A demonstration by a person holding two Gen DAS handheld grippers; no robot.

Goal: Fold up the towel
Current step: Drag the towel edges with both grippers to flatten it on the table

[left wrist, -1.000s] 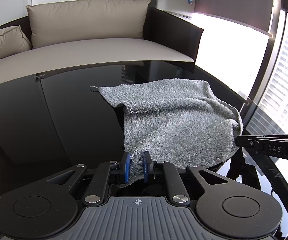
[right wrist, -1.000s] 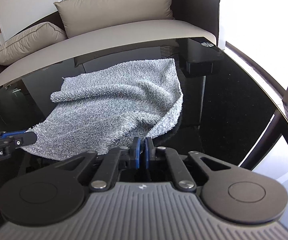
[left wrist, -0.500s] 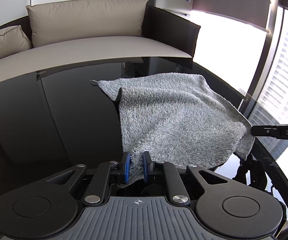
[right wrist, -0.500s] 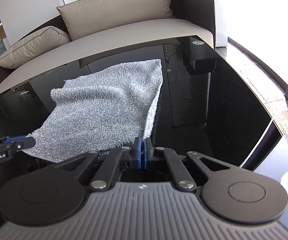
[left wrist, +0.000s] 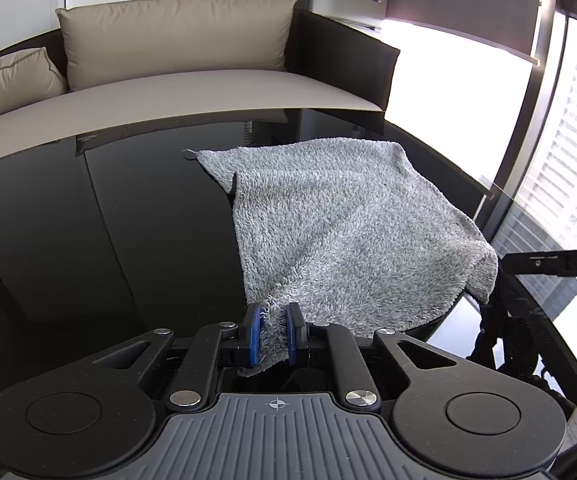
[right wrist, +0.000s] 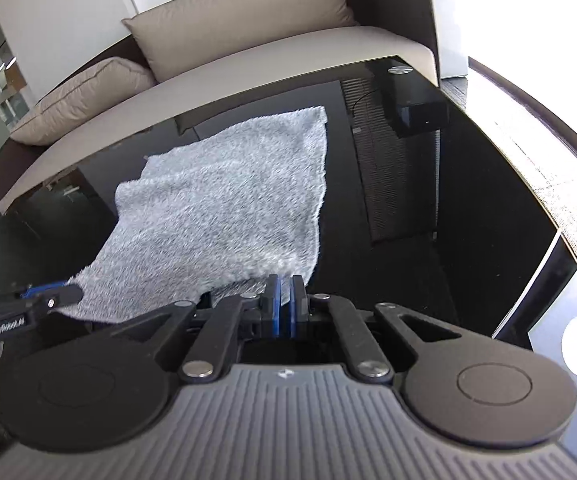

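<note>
On the black glass table [left wrist: 136, 208] lies the grey towel [left wrist: 340, 232], near corners lifted: left gripper [left wrist: 273, 334] pinches one, right gripper [right wrist: 284, 307] is opening around the other.

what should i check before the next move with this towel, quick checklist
1. Left gripper grip: ok, the towel corner sits bunched between its blue pads.
2. Right gripper grip: not ok, its jaws are opening; the near right corner lies at the pads, but whether they still press on it cannot be told.
3. Towel spread: ok, mostly flat between the two near corners, with a small turned-over strip at the far left edge.
4. Far edge: ok, it rests on the black table.
5. Space on the table beyond the towel: ok, nothing lies there.
6. Near edge off the table: cannot tell, the gripper bodies hide it.
</note>
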